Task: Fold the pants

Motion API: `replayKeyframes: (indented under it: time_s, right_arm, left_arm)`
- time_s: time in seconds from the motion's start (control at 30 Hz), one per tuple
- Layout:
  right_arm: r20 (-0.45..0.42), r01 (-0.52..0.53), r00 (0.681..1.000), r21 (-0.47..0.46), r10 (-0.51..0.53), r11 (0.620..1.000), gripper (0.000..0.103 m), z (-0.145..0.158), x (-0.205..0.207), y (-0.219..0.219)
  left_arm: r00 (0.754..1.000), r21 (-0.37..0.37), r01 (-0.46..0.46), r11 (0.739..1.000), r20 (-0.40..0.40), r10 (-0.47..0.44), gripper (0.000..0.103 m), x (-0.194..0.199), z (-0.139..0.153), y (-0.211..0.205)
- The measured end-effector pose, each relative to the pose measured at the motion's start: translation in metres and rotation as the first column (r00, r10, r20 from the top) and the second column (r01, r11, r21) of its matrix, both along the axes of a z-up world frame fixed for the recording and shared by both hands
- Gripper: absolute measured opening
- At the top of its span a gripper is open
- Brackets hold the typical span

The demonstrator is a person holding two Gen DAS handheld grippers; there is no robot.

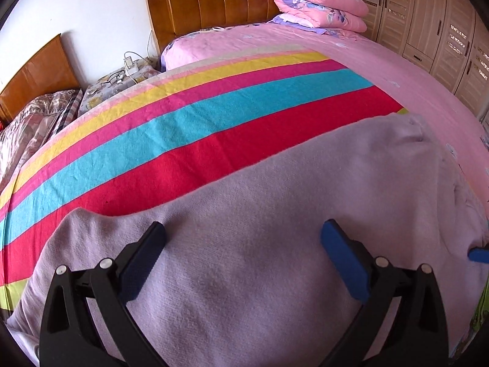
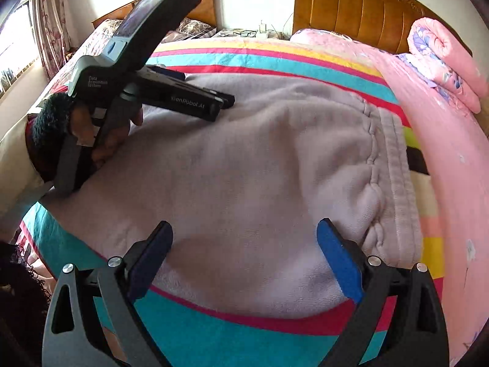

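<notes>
Nearest the lens in the left wrist view, the left gripper (image 1: pixel 243 232) stands with its jaws spread wide and nothing between the pads; only the pale lilac pants (image 1: pixel 259 260) lie beneath, filling the gap from 6 o'clock up toward the centre. In the right wrist view the right gripper (image 2: pixel 244 229) is likewise wide open and empty, hovering over the same garment near its lower edge. The pants (image 2: pixel 244 165) lie flat on the striped blanket (image 2: pixel 250 58), already doubled into a broad slab by the look of it, with the gathered waistband (image 2: pixel 388 165) running along the 3 o'clock side of that view. The long axis appears to run from the waistband at 3 o'clock across to 9 o'clock, where the left gripper (image 2: pixel 226 99), held in a person's hand (image 2: pixel 110 140), points in over the far end. So the right gripper is the nearer one to the waistband and the left to the opposite end, which suggests the next fold brings one end over the other along that axis; each set of jaws would need to drop to an edge first. Whether the fingertips touch the cloth cannot be told. Further off at 12 o'clock stands the wooden headboard (image 1: pixel 214 3), with a rolled pink quilt (image 1: pixel 321 0) at 1 o'clock.
</notes>
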State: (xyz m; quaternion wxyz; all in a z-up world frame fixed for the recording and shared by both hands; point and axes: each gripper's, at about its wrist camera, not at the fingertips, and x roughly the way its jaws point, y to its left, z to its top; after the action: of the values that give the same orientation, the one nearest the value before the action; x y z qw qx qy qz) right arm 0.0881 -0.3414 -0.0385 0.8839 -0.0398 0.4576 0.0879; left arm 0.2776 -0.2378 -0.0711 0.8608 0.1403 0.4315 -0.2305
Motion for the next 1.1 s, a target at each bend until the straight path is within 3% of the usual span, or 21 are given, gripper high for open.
replayKeyframes:
  time_s: [0.13,0.2,0.33,0.43,0.7,0.8,0.83,0.87,0.93,1.03,1.1]
  right_arm:
    - [0.092,-0.029,0.995,0.050,0.024,0.998,0.092,0.020,0.020,0.008]
    - [0.110,-0.046,0.993,0.028,0.043,0.999,0.092,0.021,0.035,0.016]
    - [0.001,0.011,1.000,-0.040,-0.011,0.999,0.092,-0.003,0.064,0.012]
    - [-0.013,-0.002,1.000,0.042,0.002,0.999,0.092,-0.012,0.051,-0.004]
    - [0.000,0.061,0.998,0.035,-0.061,0.998,0.092,-0.015,0.005,-0.005]
    - [0.012,0.089,0.996,0.034,-0.090,0.995,0.093,-0.020,0.004,-0.003]
    - [0.004,0.102,0.995,0.029,-0.102,0.994,0.092,-0.019,0.004,-0.002]
    - [-0.002,0.113,0.994,0.013,-0.113,0.993,0.092,-0.016,0.002,0.000]
    - [0.029,0.133,0.991,-0.001,-0.133,0.991,0.092,-0.005,-0.008,0.003]
    - [0.105,0.165,0.980,0.066,-0.171,0.984,0.092,0.012,-0.036,-0.006]
    - [0.133,0.192,0.969,0.139,-0.210,0.972,0.092,0.019,-0.055,-0.018]
  left_arm:
    - [1.000,0.003,0.000,1.000,0.003,0.000,0.102,0.000,0.000,0.000]
    - [1.000,0.002,0.000,1.000,0.001,0.000,0.102,0.000,-0.001,0.000]
    - [1.000,0.000,-0.001,1.000,0.000,0.001,0.102,0.000,-0.001,0.000]
    - [1.000,-0.003,-0.001,1.000,-0.003,0.001,0.102,0.000,-0.001,0.000]
    - [1.000,-0.001,-0.005,1.000,-0.009,0.005,0.102,0.002,-0.001,0.000]
    - [0.997,0.029,-0.044,0.999,-0.058,0.046,0.099,0.003,0.007,0.005]
    - [0.994,-0.003,-0.065,0.998,-0.092,0.064,0.095,0.000,0.017,0.015]
    - [0.992,-0.084,-0.064,0.994,-0.118,0.054,0.094,-0.006,0.033,0.029]
    - [0.996,-0.196,-0.070,0.978,-0.061,0.059,0.095,-0.027,0.072,0.066]
    - [0.981,-0.204,-0.136,0.970,0.107,0.160,0.102,-0.059,0.115,0.135]
    - [0.957,-0.193,-0.220,0.956,0.148,0.250,0.102,-0.075,0.124,0.184]
